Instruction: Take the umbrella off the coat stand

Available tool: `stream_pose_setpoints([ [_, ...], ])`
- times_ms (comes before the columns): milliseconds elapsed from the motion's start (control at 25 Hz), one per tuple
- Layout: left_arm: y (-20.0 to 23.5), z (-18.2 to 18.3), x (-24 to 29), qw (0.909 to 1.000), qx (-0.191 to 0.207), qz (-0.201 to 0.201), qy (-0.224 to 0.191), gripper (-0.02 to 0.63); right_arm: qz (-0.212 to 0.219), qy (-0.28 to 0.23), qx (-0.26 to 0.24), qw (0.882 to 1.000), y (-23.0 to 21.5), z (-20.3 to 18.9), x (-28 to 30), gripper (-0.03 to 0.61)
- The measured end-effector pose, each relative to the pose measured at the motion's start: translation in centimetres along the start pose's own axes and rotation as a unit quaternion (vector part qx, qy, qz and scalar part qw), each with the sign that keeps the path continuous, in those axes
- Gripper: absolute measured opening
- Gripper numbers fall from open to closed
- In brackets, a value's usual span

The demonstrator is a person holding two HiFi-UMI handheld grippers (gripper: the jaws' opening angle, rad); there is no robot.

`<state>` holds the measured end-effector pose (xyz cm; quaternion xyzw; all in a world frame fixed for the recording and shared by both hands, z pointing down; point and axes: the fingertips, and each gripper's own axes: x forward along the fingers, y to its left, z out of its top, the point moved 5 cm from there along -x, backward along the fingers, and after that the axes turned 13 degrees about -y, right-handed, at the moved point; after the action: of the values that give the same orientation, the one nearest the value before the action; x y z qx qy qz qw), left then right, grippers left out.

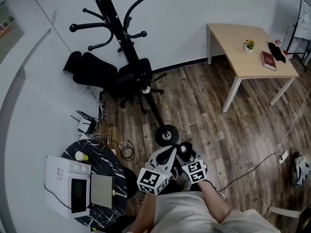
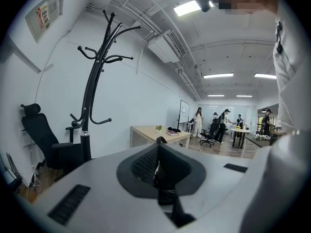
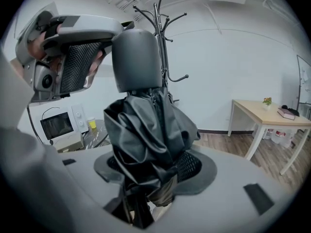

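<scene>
- Right gripper [image 3: 150,168] has the umbrella [image 3: 150,130]. Its fingers [image 3: 192,165] sit about half open, clamped on the bunched black fabric, so the width is just the bundle filling the gap.
- My guess is the grab is on the fat folded part because it's soft and squishes into the pads, so it shouldn't slip.
- The umbrella's rounded grey end [image 3: 137,59] sticks up past the fingers, roughly upright, which keeps the long part from swinging around.
- Left gripper [image 2: 158,171] is pinched fully closed. I can't make out anything between its fingers.
- In the right gripper view the left gripper sits just beside that grey end, at its upper left. It looks like it's there to steady things, but I can't tell if it touches.
- Both grippers are tucked in close to the person's body, low in the head view. That makes sense for carrying something you've just lifted clear.
- Next out is the stand [image 1: 127,47], its round base on the floor near the grippers. No umbrella on any hook, so I'd call the task basically done.
- Behind the stand is a black chair [image 1: 97,72] by the wall.
- Furthest off is the wooden surface [image 1: 233,45] with a book and a small plant, well apart from everything else.
</scene>
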<state>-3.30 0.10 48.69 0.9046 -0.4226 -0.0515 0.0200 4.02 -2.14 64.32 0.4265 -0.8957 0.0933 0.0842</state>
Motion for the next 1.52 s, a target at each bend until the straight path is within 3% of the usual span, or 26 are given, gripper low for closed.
stream_pose_setpoints([
  [560,-1.4,-0.3,2.0,0.9996,-0.012,-0.025,-0.009,0.021,-0.006,-0.007,0.034,0.999,-1.7,0.2,-1.6,0.250],
  [1520,-1.2,-0.3,1.6,0.9997,-0.001,-0.015,-0.019,0.021,0.004,-0.013,0.011,1.000,-2.6,0.8,-0.6,0.249],
])
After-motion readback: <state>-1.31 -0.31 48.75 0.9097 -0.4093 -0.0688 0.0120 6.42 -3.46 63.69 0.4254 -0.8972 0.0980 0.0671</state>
